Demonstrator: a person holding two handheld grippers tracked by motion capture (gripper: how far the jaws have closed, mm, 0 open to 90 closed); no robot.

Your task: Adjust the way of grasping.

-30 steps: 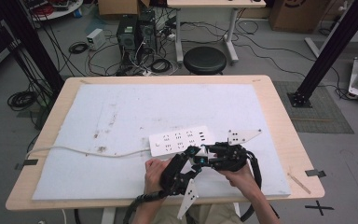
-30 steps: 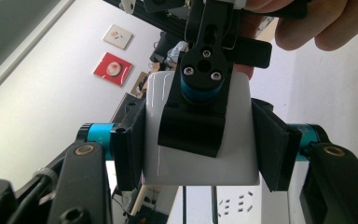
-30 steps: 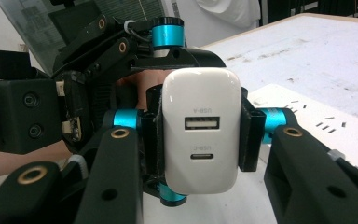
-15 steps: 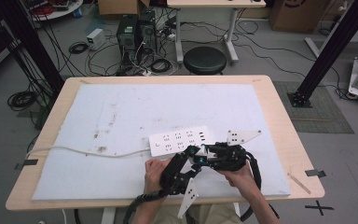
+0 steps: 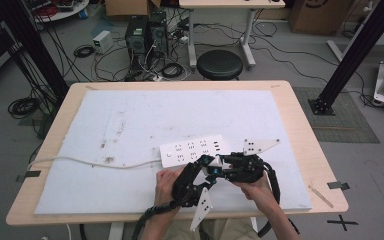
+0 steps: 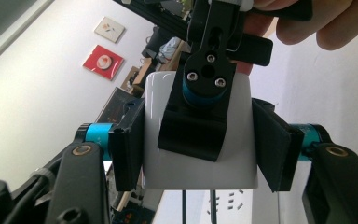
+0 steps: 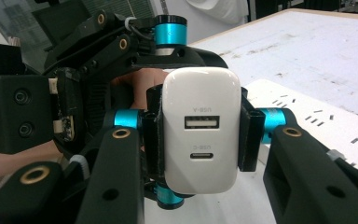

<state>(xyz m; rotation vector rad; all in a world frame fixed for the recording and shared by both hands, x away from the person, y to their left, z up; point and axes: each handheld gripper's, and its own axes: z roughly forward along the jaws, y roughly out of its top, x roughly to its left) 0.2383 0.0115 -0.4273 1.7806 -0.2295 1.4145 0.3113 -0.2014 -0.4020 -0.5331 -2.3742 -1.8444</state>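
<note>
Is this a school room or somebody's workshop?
Most likely a lab or tech workshop. Computer towers sit on the floor among loose cables, black metal frame posts stand around the table, and a person's hands work two grippers over a power strip.

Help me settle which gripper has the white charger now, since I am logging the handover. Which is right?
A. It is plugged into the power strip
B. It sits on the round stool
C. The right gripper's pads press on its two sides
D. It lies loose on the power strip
C: in the right gripper view the right gripper has its black pads against both sides of the white charger, held up off the power strip.
</note>
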